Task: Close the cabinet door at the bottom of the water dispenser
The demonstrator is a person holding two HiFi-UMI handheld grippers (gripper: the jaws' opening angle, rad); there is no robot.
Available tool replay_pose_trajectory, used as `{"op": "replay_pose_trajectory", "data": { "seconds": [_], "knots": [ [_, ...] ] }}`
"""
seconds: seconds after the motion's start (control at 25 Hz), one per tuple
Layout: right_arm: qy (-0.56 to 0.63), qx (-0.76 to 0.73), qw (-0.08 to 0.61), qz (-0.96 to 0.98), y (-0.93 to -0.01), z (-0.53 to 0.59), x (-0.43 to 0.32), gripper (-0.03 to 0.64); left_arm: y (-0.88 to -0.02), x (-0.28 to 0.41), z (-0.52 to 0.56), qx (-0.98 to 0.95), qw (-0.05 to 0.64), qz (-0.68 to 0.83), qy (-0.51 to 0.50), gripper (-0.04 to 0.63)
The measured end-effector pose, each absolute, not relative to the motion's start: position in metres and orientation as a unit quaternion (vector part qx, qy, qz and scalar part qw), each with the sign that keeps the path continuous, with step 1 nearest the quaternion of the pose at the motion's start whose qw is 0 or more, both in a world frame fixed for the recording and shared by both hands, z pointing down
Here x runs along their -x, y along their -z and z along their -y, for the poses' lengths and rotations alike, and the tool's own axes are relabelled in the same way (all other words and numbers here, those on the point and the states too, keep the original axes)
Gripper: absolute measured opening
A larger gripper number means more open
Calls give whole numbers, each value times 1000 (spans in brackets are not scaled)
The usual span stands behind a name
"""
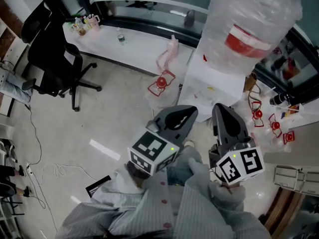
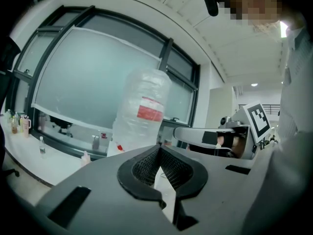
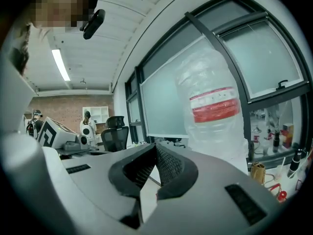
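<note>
The white water dispenser (image 1: 219, 83) stands ahead of me, with a large plastic-wrapped bottle (image 1: 254, 24) carrying a red label on top. Its bottom cabinet door is hidden in every view. My left gripper (image 1: 192, 111) and right gripper (image 1: 219, 108) are held side by side at chest height, pointing roughly level toward the dispenser and apart from it. Both are shut with nothing between the jaws. In the left gripper view the left gripper (image 2: 159, 150) faces the bottle (image 2: 144, 111). The right gripper (image 3: 155, 146) has the bottle (image 3: 215, 106) just to its right.
A black office chair (image 1: 50, 49) stands at the left beside a long white desk (image 1: 129, 46) with small bottles on it. Red-framed items (image 1: 160, 83) lie on the floor by the dispenser, more at the right (image 1: 271, 123). Cables (image 1: 40, 168) trail across the floor.
</note>
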State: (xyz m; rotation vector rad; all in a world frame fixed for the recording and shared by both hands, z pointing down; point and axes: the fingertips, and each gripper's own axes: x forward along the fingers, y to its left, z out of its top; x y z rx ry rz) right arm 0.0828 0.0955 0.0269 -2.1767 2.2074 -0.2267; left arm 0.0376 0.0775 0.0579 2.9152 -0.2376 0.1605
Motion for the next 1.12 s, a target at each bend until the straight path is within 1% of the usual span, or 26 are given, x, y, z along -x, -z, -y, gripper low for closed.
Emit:
{"op": "replay_pose_trajectory", "data": {
  "seconds": [0.44,0.96,1.12],
  "knots": [
    [76,696,-16,-714,-39,-85,-70,14,-50,-30,-65,-992,79,91,-46,10],
    [89,690,-24,-718,-46,-72,-69,14,-59,-27,-53,-989,89,99,-57,10],
    [90,686,-28,-721,-47,-68,-70,14,-65,-37,-49,-992,60,73,-83,9]
  ]
}}
